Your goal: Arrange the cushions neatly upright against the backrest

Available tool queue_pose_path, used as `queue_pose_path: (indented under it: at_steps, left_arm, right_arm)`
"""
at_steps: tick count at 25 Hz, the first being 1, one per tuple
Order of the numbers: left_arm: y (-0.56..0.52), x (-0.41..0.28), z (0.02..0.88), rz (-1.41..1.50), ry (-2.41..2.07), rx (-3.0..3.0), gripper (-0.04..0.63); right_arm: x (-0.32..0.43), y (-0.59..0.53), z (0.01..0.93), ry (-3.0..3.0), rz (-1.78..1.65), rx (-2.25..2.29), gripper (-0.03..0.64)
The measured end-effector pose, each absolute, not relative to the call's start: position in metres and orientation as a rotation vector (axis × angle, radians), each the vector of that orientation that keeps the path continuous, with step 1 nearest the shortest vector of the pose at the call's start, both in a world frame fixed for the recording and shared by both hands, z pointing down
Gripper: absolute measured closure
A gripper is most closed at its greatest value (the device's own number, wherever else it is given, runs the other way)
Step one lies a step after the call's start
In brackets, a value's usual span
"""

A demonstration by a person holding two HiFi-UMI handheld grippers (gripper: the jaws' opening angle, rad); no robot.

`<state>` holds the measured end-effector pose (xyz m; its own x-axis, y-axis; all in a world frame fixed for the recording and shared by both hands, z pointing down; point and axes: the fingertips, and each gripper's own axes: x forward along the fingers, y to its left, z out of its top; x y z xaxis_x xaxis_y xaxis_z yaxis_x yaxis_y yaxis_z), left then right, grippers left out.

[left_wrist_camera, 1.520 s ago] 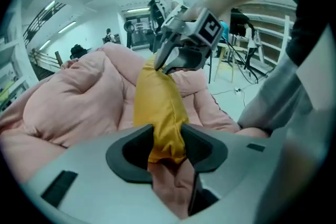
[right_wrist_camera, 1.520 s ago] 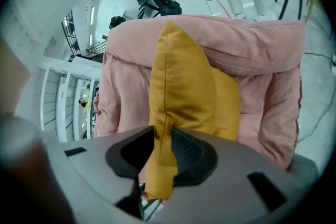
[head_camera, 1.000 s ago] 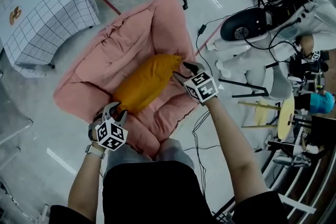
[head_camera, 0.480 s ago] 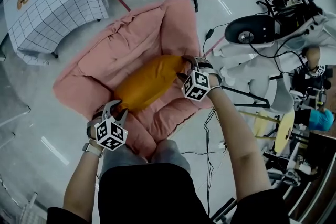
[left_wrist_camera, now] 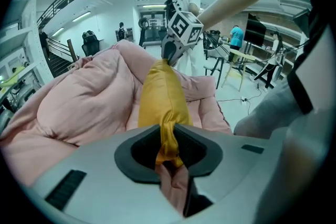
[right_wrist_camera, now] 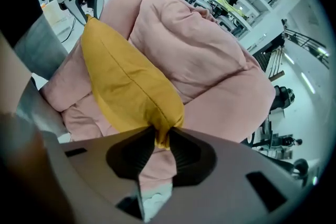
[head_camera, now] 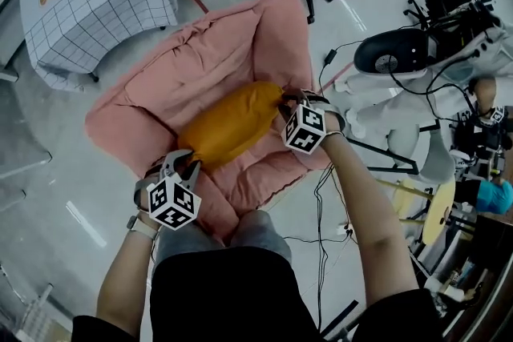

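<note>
Since a second ago your right gripper (head_camera: 290, 101) has rolled over and come down onto the far end of the yellow cushion (head_camera: 232, 122). The jaws of both grippers have just been closing with cushion fabric between them.

The yellow cushion lies lengthwise on the seat (head_camera: 268, 164) of the pink sofa (head_camera: 120, 120). In the head view it slants from near left to far right. It is down on its side, not standing, and it sits forward of the backrest (head_camera: 232, 44) rather than leaning on it.

By that layout the arranging has barely begun. You hold the cushion at both ends, but lifting it, turning it upright and setting it against the backrest all remain. No second cushion is in sight.

Your right gripper is pinched on the cushion's far corner, with a small tab of yellow fabric squeezed between its jaws. Your left gripper (head_camera: 183, 167) is pinched on the near corner, where a twisted strip of yellow runs down between its jaws. Some pink fabric shows just below that strip and may be caught too, though the left gripper view is too close to be sure. The cushion stretches between the two grippers.
</note>
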<state>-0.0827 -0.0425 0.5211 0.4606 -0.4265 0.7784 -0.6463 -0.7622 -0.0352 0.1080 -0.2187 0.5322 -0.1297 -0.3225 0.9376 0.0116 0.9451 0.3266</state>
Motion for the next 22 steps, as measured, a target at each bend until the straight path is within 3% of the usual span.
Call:
queue_pose_path:
  at_steps: [10, 22]
  left_arm:
    - [-0.024, -0.064, 0.484, 0.959, -0.87, 2.358, 0.517]
    - [-0.076, -0.137, 0.531, 0.897, -1.163, 2.099, 0.494]
  right_arm:
    - [0.116, -0.214, 0.495, -1.633, -0.233, 0.096, 0.525]
    - [0.044, -0.272, 0.544, -1.604, -0.169, 0.228, 0.5]
